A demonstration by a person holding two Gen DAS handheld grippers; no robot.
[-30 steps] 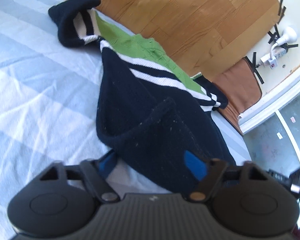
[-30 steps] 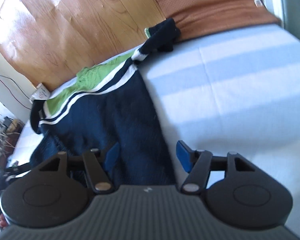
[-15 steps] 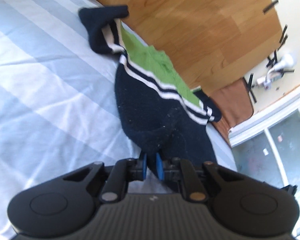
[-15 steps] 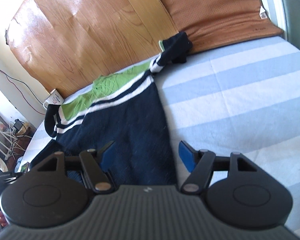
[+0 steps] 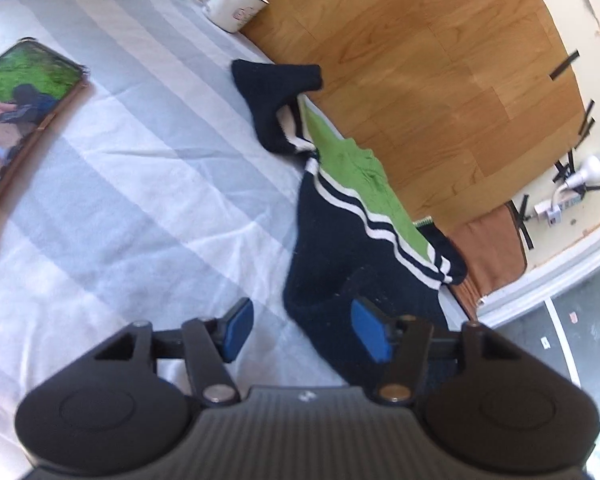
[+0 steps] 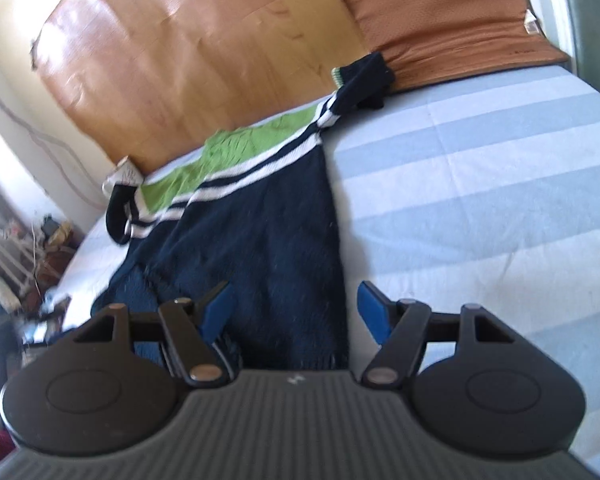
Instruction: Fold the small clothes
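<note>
Left gripper (image 5: pixel 302 330): fingers (image 5: pixel 236 328) have just been opening, now spread with nothing pinched; the near hem corner of the sweater (image 5: pixel 340 256) lies below the gap, right pad over the knit, left pad over bare bed sheet (image 5: pixel 140 184). Right gripper (image 6: pixel 296 314): fingers (image 6: pixel 374 312) also spread wide and empty, straddling the sweater's near right edge, left pad above navy fabric, right pad above the sheet. The sweater is a small navy knit with white stripes and a green yoke, lying mostly flat on the striped bed, yoke and both sleeves (image 5: pixel 276 92) at the far edge against the wooden board (image 5: pixel 440 60), one near flap doubled over on the left side as the right wrist view shows it. Handling judgement: light, soft, floppy, no stiffness, so it will sag and bunch if lifted from one point; knit surface grips well, not fragile. Best holds look like the two hem corners, or a sleeve cuff for folding inward, pinching both layers. Pose: both grippers angled down at the bed from the near side, left over the hem's left corner, right over the right edge. A mug (image 5: pixel 234 6) and a phone (image 5: pixel 24 96) sit well apart from the garment.
</note>
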